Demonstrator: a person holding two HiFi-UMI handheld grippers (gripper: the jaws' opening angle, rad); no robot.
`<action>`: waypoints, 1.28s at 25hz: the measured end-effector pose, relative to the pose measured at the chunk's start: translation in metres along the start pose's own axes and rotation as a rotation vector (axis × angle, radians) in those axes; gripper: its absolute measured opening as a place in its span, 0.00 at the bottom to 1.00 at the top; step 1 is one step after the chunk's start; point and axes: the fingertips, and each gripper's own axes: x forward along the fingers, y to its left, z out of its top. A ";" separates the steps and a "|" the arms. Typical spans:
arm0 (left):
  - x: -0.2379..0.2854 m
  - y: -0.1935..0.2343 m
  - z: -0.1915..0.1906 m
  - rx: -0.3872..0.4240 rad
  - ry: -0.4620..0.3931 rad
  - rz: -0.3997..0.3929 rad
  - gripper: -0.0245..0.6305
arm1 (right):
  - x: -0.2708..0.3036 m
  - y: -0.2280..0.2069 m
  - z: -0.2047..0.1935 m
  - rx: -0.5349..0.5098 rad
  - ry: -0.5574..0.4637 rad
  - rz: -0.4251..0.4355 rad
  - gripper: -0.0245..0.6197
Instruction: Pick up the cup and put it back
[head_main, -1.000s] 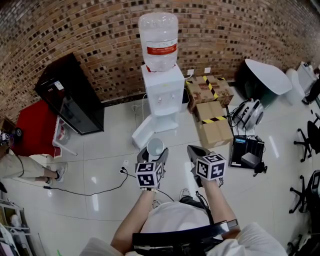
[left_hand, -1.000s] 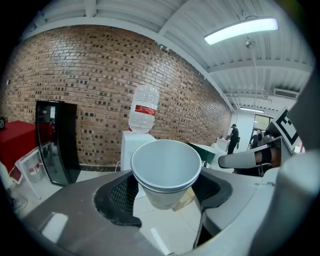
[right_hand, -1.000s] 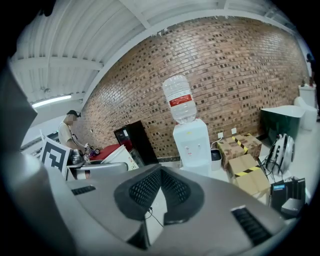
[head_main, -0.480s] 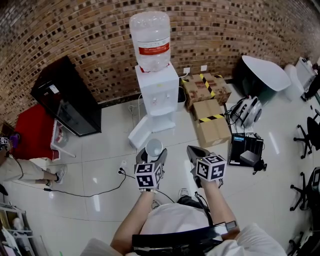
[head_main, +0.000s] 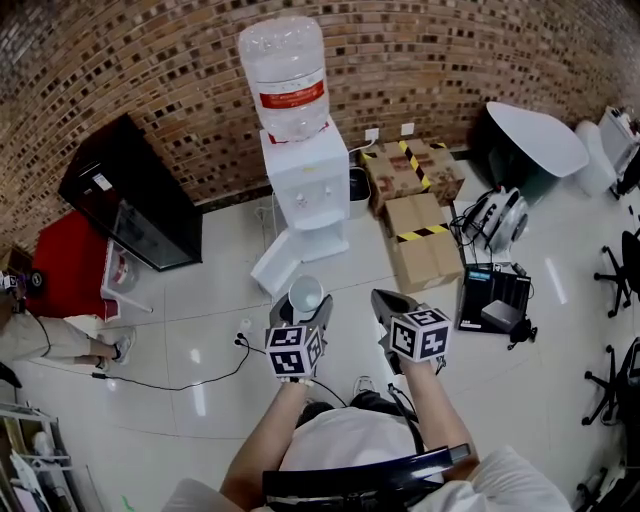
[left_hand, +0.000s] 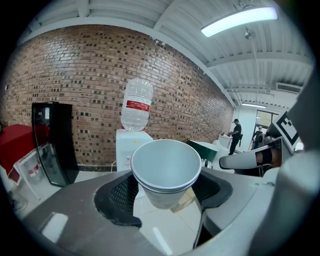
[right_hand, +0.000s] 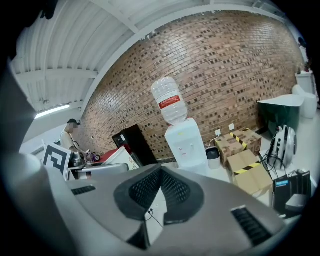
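Note:
A white paper cup (head_main: 306, 292), which looks like two nested cups (left_hand: 165, 169), stands upright between the jaws of my left gripper (head_main: 303, 302), which is shut on its sides. The cup looks empty in the left gripper view. My right gripper (head_main: 386, 301) is beside it on the right, its black pads (right_hand: 150, 190) together with nothing between them. Both point at a white water dispenser (head_main: 305, 185) with a clear bottle (head_main: 285, 70) on top, standing against the brick wall some way ahead. The dispenser (left_hand: 131, 145) shows behind the cup.
Cardboard boxes (head_main: 425, 245) with yellow-black tape and a small bin (head_main: 360, 190) stand right of the dispenser. A black cabinet (head_main: 130, 195) is at the left. A cable (head_main: 190, 380) runs over the white floor. A black device (head_main: 492, 300) lies at the right, and a person (head_main: 40, 335) sits at the far left.
Both grippers have moved forward toward the dispenser, which has shifted left and slightly lower in the head view. The cup stays held in the left gripper as before.

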 end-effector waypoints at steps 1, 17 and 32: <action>0.002 -0.002 -0.001 0.001 0.001 0.005 0.55 | 0.000 -0.004 0.000 0.002 0.001 0.004 0.05; 0.066 0.021 -0.022 -0.019 0.051 0.025 0.55 | 0.060 -0.047 -0.008 0.003 0.055 0.023 0.05; 0.256 0.120 -0.080 -0.014 0.155 -0.068 0.55 | 0.258 -0.133 -0.029 -0.007 0.160 -0.067 0.05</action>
